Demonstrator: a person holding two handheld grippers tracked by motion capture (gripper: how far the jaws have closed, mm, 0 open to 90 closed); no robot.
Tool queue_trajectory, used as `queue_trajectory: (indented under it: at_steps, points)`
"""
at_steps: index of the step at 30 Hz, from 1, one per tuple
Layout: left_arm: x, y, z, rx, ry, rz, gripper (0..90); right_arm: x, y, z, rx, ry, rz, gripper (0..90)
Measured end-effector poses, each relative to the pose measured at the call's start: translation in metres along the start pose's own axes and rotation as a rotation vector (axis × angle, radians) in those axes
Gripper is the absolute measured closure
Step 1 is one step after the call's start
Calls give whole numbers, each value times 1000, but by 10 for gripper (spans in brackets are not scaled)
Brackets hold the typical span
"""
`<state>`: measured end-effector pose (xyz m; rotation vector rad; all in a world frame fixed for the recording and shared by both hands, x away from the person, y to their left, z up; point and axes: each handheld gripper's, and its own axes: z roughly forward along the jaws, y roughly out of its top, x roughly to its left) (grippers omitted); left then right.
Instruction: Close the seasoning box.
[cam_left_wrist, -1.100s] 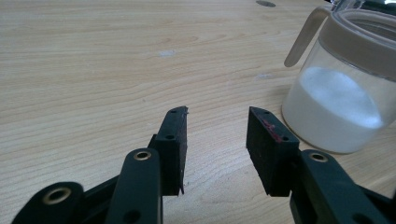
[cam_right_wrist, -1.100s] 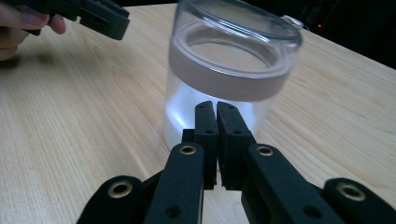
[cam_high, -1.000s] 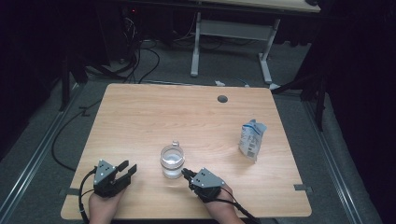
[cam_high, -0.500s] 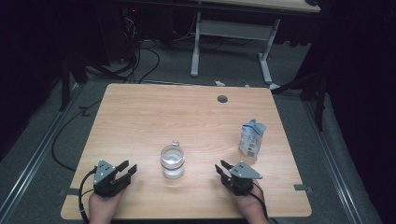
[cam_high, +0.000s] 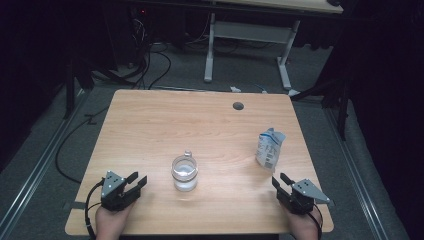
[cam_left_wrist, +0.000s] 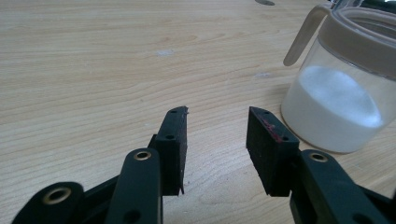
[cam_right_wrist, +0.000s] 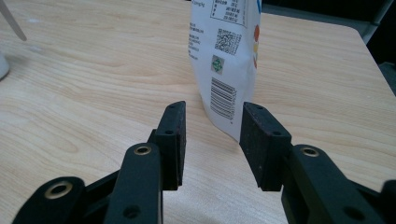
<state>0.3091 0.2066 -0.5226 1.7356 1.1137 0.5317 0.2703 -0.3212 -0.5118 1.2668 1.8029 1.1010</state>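
Pouch: white, soft-sided, upright on the right part of the tabletop, top edge creased and leaning. Blue print on the front; barcode, QR code and small text on the side facing the right gripper. In the right gripper view the pouch stands just beyond the fingers, not touched; the jaws have just been opening, with nothing between them. Left gripper: released, empty, near the tabletop's front left corner. Jar: clear, pale collar and handle, white powder in the bottom, mid-front between the grippers. Tabletop: light wood grain, round grommet hole near the far edge. Room: dark, grey floor, cables, white legs of a second desk behind.
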Motion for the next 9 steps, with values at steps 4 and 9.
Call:
queue_trajectory:
  at_steps: [4, 9]
  points:
    - [0, 0, 0, 0, -1, 3, 584, 3, 1, 1, -2, 2, -12, 607]
    - [1, 1, -1, -1, -1, -1, 584, 8, 1, 5, 7, 10, -25, 603]
